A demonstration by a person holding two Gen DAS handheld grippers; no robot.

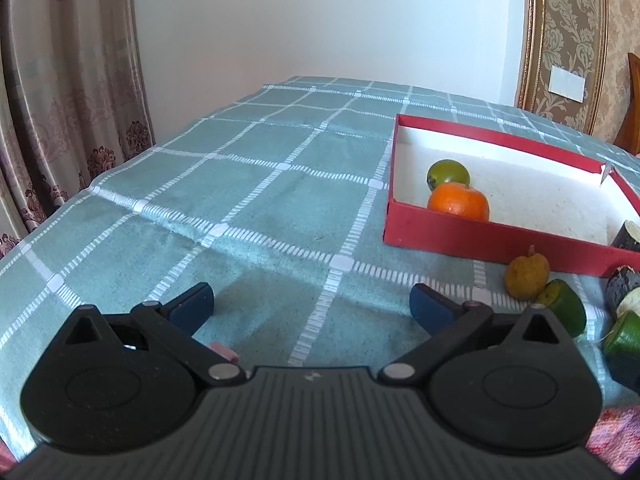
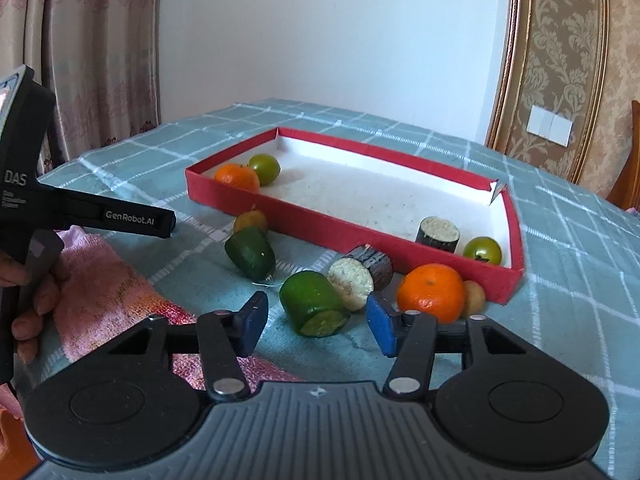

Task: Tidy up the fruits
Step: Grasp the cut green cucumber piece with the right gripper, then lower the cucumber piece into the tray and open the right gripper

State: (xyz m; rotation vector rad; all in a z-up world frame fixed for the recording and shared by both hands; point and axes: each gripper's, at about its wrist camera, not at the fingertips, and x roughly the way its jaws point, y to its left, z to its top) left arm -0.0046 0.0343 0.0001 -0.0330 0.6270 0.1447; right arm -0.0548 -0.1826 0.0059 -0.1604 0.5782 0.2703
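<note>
On checked teal tablecloth (image 1: 248, 184) near curtains (image 1: 60, 100), both grippers' jaws gape, gripping nothing.

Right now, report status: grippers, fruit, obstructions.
Left gripper open, empty, over bare cloth. Right gripper open around the green cucumber piece, pads not pressing. Red box holds four items; orange and eggplant piece crowd the target.

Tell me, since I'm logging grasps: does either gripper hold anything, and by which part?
Nothing is held. The left gripper is open over bare cloth; the right gripper is open around a cut green cucumber piece, not gripping.
</note>
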